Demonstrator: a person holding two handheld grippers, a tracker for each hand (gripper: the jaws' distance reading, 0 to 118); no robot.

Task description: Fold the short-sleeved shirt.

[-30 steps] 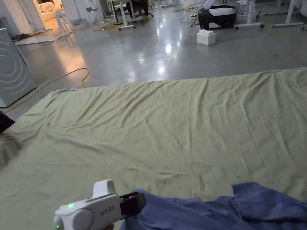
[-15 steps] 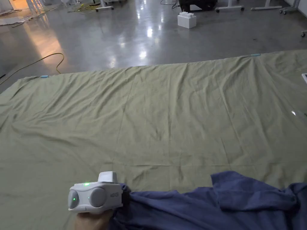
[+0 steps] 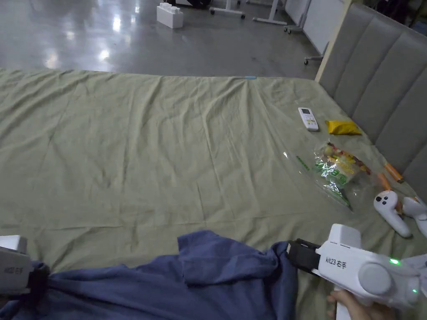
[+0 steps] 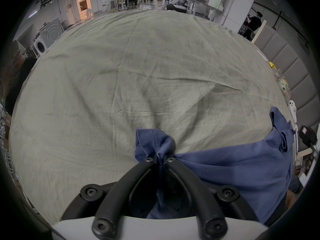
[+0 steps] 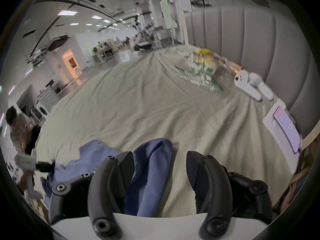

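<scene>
Right gripper (image 3: 292, 253) newly beside rumpled blue shirt (image 3: 200, 283), fingers apart; left gripper (image 4: 160, 157) fingers pinching its bunched edge.

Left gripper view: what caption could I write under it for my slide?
Left gripper shut on a bunched edge of the blue shirt lying on the green sheet.

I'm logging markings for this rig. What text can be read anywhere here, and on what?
Right gripper casing: a short printed marking, left unquoted.
Left gripper casing: marking too small to read.
Remote and snack bag: print too small.
Shirt: no text seen.
</scene>
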